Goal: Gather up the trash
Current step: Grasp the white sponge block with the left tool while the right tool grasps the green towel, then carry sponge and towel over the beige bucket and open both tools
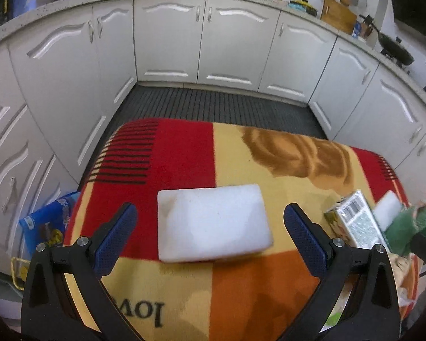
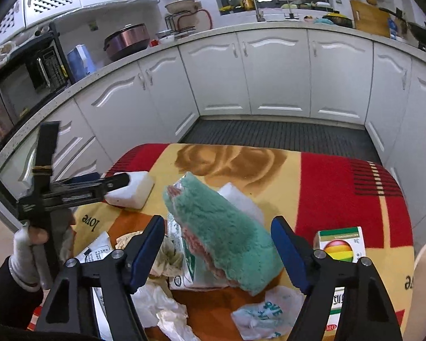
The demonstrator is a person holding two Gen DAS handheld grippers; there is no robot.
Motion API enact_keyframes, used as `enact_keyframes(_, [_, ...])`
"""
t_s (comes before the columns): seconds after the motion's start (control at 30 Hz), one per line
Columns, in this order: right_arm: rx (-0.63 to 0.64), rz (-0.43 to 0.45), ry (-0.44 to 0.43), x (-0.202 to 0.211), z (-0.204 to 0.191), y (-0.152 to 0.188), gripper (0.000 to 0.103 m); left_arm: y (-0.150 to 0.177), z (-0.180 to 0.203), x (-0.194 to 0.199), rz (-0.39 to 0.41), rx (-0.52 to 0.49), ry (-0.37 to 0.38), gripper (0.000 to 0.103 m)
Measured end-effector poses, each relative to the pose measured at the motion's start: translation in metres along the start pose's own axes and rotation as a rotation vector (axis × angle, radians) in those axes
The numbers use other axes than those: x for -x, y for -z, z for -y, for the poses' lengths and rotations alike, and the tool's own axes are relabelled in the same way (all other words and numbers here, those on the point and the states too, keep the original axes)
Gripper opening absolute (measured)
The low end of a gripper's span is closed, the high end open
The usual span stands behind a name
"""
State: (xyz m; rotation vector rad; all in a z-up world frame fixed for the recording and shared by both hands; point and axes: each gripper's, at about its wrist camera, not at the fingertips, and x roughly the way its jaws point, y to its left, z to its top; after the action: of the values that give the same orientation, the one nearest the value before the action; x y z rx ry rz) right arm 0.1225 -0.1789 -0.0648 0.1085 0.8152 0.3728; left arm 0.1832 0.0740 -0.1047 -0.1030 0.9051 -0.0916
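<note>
In the left wrist view a white foam block [image 1: 213,221] lies on the red, yellow and orange blanket [image 1: 184,153]. My left gripper [image 1: 213,233] is open, with a finger on each side of the block and gaps on both sides. In the right wrist view a fluffy green cloth [image 2: 224,236] lies over a white printed packet [image 2: 190,270]. My right gripper [image 2: 218,247] is open around the cloth, and its pads are not pressing on it. Crumpled tissue [image 2: 167,307], a plastic bag [image 2: 264,309] and a rainbow-printed box [image 2: 342,244] lie around them.
A carton [image 1: 357,221] and a second foam piece [image 1: 386,207] lie to the block's right. A blue bag [image 1: 48,221] sits on the floor at the left. White cabinets [image 1: 235,37] ring a dark ribbed mat [image 1: 213,105]. A gloved hand [image 2: 25,241] holds the left gripper [image 2: 116,182].
</note>
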Motion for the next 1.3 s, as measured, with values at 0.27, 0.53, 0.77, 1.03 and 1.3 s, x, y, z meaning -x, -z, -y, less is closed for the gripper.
enact_keyframes(0.27, [-0.027, 0.000, -0.023, -0.004, 0.005, -0.002, 0.048, -0.001, -0.003, -0.029, -0.087, 0.013, 0.023, 0.102])
enact_keyframes(0.53, [-0.031, 0.036, -0.039, 0.009, 0.003, -0.005, 0.024, 0.003, -0.007, -0.005, -0.032, 0.002, 0.059, 0.052])
enact_keyframes(0.77, [-0.048, 0.105, -0.050, 0.038, 0.005, -0.011, 0.023, -0.001, -0.012, 0.024, -0.031, 0.023, 0.130, 0.036])
enact_keyframes(1.03, [-0.076, 0.196, -0.078, 0.088, 0.012, -0.011, 0.023, 0.001, 0.002, 0.056, 0.020, 0.055, 0.165, 0.033])
enact_keyframes(1.3, [-0.149, 0.270, -0.136, 0.137, 0.035, -0.005, 0.023, -0.013, 0.043, 0.115, 0.104, -0.010, 0.210, 0.033])
